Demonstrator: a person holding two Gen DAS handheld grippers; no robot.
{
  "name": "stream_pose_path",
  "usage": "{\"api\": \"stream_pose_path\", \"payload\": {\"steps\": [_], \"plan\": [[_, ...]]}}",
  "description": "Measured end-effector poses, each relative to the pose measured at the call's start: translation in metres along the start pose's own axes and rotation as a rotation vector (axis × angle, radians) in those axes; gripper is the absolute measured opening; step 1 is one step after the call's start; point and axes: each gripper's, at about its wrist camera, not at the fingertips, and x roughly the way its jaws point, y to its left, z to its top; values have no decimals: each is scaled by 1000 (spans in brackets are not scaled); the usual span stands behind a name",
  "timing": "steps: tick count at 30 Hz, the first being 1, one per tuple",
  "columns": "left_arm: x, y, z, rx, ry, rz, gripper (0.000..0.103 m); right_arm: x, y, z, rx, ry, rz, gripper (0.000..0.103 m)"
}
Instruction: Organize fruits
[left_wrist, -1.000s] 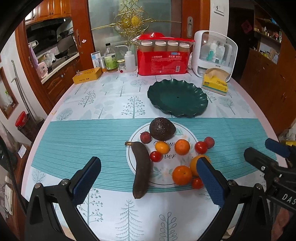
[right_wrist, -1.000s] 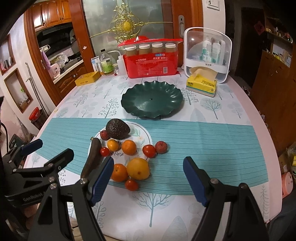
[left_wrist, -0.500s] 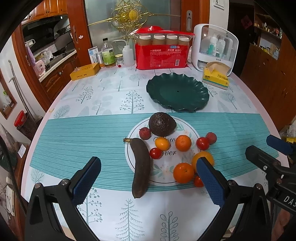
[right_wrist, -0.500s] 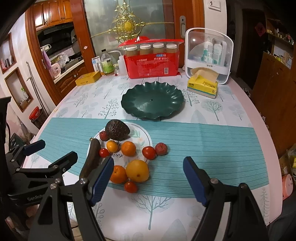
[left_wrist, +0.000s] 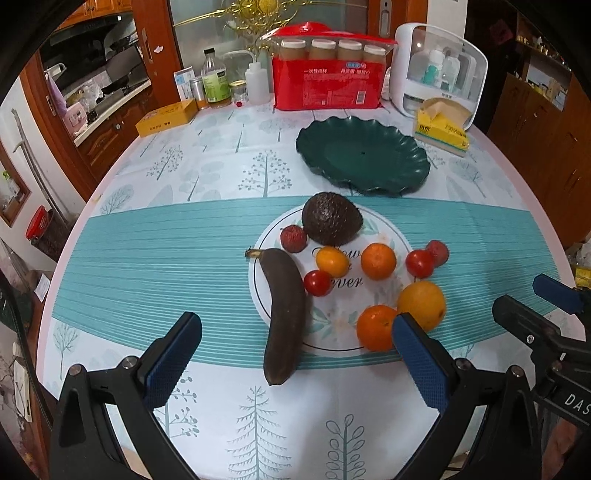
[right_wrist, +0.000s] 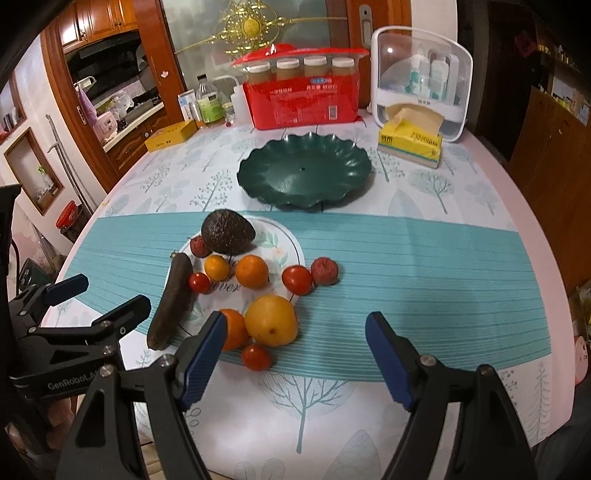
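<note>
only the right wrist view shows a small glossy tomato (right_wrist: 256, 356) beside the dimpled orange (right_wrist: 271, 320); both tools gape apart, holding nothing.

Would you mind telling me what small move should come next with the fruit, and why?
Probably ease the left hand-held gripper forward and down over the banana. Both grippers are open and hold nothing, the green plate is empty, and the banana lies right between the left gripper's fingers, nearer than any other fruit. The right hand-held gripper has only bare cloth straight ahead.
</note>
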Motion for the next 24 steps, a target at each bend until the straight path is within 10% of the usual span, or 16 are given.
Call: {"api": "stream_pose_path", "payload": {"steps": [24], "plan": [[59,25,-5,-40,109,22,101,55,6,-22,-97,114,-48,78]]}}
